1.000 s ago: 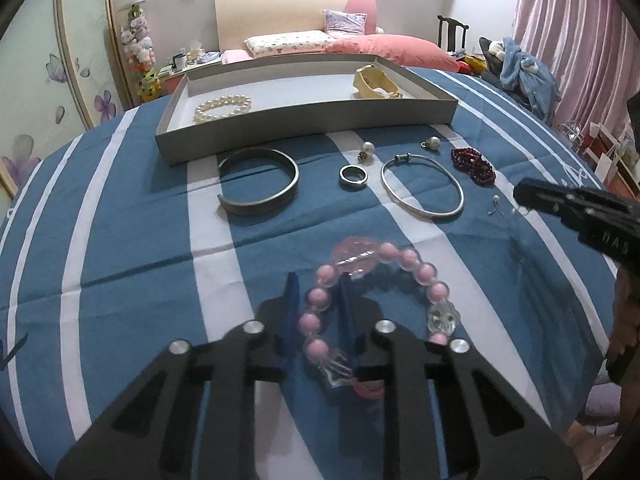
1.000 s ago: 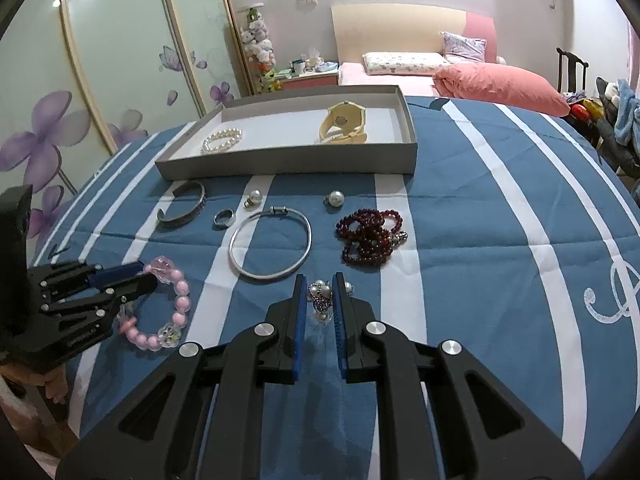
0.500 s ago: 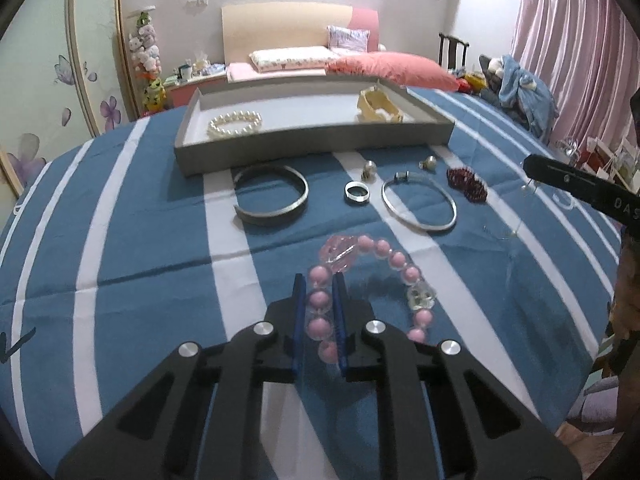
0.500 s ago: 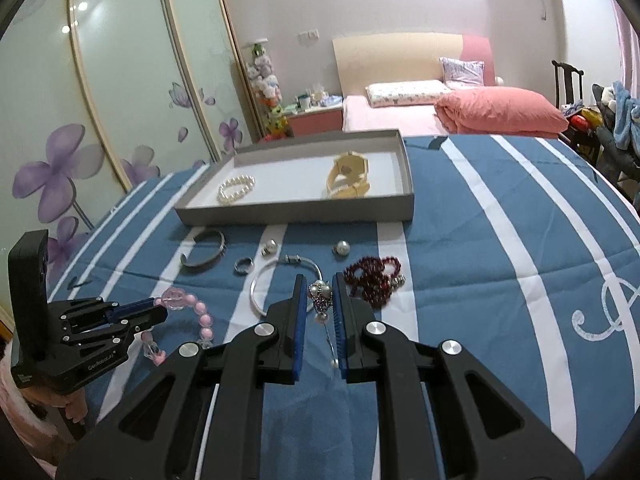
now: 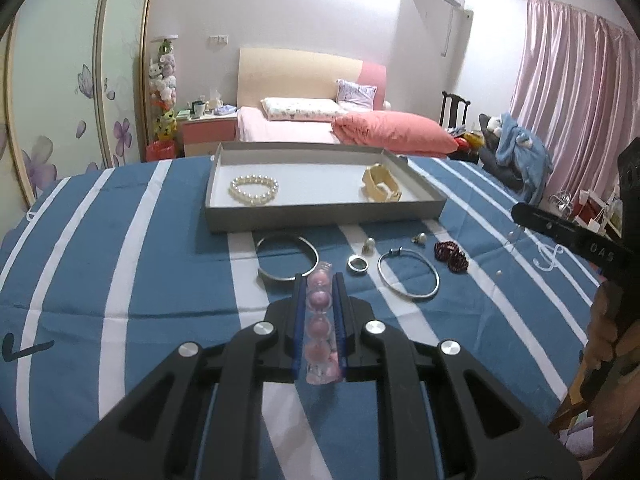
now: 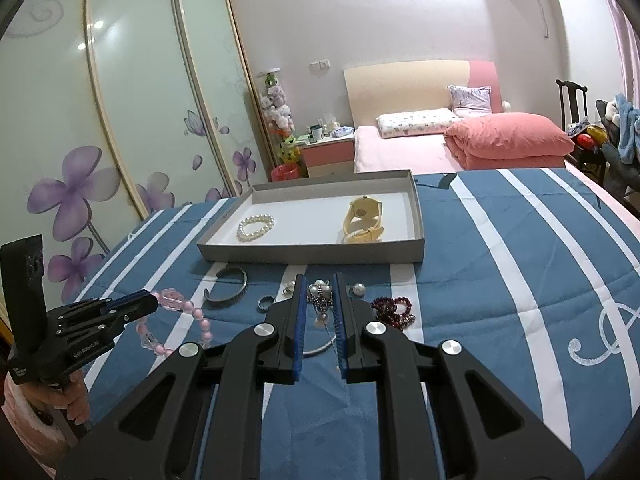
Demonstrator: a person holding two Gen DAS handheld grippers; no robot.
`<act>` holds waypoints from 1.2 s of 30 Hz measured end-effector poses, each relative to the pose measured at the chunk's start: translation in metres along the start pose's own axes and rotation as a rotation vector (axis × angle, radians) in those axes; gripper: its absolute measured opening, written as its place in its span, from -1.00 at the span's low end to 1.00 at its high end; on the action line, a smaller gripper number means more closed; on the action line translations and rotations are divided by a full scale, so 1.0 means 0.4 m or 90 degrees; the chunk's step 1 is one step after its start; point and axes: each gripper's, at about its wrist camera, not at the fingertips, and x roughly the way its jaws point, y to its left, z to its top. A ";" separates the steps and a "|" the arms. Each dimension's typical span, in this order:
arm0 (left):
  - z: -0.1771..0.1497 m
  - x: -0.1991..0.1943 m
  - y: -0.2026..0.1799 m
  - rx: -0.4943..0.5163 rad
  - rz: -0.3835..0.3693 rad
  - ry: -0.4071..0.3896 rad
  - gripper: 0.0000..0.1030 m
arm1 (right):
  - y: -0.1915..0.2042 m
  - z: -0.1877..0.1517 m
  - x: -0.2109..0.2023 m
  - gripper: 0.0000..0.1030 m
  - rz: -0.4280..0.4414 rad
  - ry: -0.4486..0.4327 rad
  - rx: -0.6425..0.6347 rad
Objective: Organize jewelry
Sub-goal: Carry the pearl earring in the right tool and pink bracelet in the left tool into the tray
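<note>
My left gripper is shut on a pink bead bracelet, held above the striped cloth; it also shows in the right wrist view, hanging from the gripper. My right gripper is shut on a pearl-and-chain earring piece, lifted off the cloth. The grey tray ahead holds a pearl bracelet and a cream watch. On the cloth lie a silver cuff, a ring, a thin silver bangle, a dark red bead bracelet and two pearl earrings.
The blue and white striped cloth covers the table. A bed with pink bedding stands behind it. Sliding wardrobe doors are on the left, pink curtains on the right.
Both grippers have risen from the cloth with their pieces. The pink bracelet now hangs edge-on in the left gripper, and the earring piece is lifted in the right.
</note>
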 end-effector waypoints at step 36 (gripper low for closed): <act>0.108 -0.086 -0.004 -0.031 0.009 -0.138 -0.73 | 0.066 0.070 -0.031 -0.73 0.028 -0.117 -0.030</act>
